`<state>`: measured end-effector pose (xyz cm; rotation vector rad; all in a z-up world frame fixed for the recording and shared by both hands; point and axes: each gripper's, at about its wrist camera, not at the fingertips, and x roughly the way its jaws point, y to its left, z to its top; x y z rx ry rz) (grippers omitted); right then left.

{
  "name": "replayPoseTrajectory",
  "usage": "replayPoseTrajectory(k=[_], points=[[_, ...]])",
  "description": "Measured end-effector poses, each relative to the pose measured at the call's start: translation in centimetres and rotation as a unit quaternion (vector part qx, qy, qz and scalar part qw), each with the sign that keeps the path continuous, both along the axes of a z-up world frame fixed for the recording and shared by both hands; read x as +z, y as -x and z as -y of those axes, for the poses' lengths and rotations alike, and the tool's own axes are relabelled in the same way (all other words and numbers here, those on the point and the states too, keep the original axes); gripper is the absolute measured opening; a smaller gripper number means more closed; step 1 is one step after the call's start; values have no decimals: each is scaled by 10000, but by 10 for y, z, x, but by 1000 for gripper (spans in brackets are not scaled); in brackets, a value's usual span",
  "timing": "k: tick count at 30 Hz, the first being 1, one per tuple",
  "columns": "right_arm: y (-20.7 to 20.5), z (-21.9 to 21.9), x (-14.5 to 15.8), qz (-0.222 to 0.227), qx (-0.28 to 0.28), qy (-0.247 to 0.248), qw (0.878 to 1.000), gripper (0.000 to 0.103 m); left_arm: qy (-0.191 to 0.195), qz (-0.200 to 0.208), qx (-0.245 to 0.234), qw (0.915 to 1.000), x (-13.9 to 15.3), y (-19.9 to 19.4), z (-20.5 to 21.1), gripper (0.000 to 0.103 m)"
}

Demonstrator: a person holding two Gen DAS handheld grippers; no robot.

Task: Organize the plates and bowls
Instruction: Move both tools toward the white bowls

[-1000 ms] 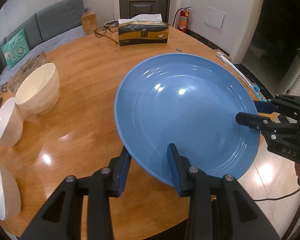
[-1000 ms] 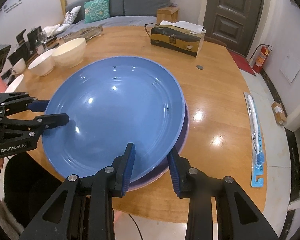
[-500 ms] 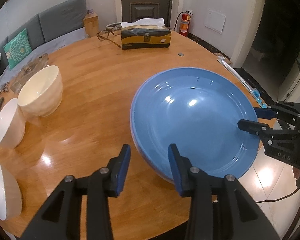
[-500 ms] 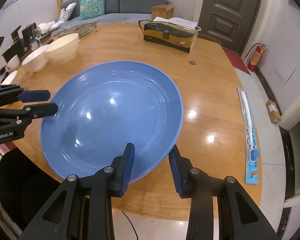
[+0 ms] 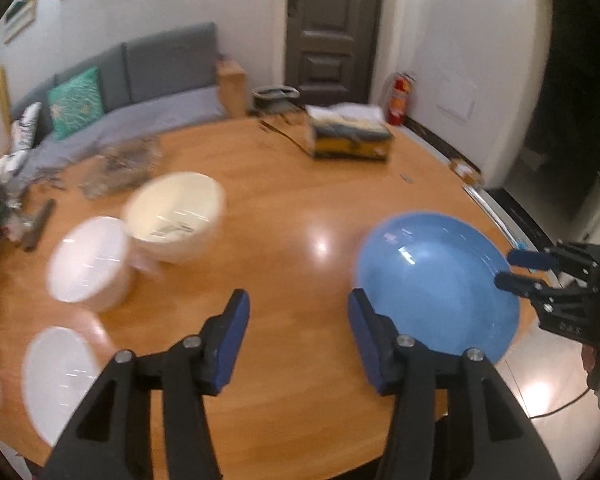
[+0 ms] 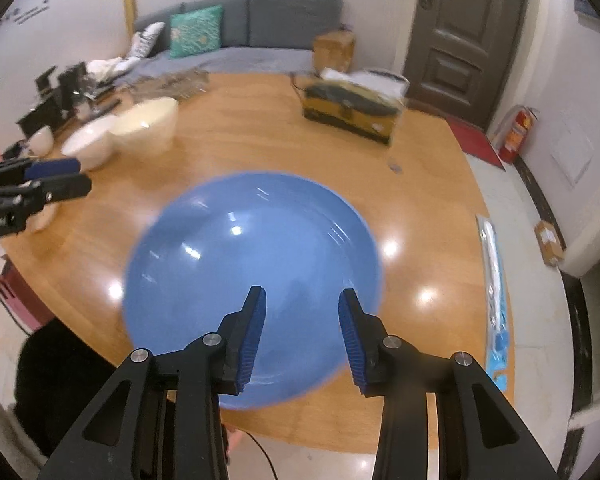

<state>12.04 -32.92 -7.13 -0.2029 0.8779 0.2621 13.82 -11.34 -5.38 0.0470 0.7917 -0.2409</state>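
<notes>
Now the blue plate [image 6: 252,264] lies flat on the round wooden table [image 6: 420,184], near the edge closest to the person, its glossy face turned up. Being round, it has no long axis and points no particular way; faint concentric rings and bright ceiling reflections mark its shallow well, and motion blur softens its rim.

Both tongs have let go. The left gripper [image 5: 298,338] has just been opening, and its blue-padded fingers stand well apart above bare wood, nothing between them, with the plate [image 5: 436,280] off to their right. The right gripper [image 6: 302,334] has also just been easing open; its ribbed blue pads hover over the near part of the plate, spread and not pressing on it.

Well to the left of the plate sit a cream bowl [image 5: 176,216] and a white bowl [image 5: 90,264] touching each other, both upright, with another white bowl [image 5: 58,380] nearer the table edge. Toward the far side stands a tissue box [image 6: 354,110], and a packaged toothbrush [image 6: 496,292] lies along the right edge.
</notes>
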Motion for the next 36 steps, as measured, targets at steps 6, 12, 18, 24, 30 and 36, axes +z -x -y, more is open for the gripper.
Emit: replayPoseTrajectory(k=[6, 12, 18, 24, 30, 36], points=[[7, -66, 31, 494, 833, -459, 9942, 59, -257, 494, 662, 9963, 25, 19, -79, 49], [18, -153, 53, 1202, 1718, -747, 9749, 85, -374, 627, 1176, 9904, 24, 40, -157, 63], [16, -238, 39, 1166, 2606, -695, 9558, 98, -304, 419, 1495, 9874, -4, 49, -215, 74], [13, -296, 7, 864, 3237, -651, 9400, 98, -111, -9, 1572, 9875, -44, 46, -235, 75], [0, -334, -26, 358, 3586, -589, 9310, 98, 254, -265, 1494, 9881, -65, 37, -248, 75], [-11, -358, -55, 42, 3781, -400, 9249, 97, 396, -389, 1495, 9872, -76, 29, -254, 69]])
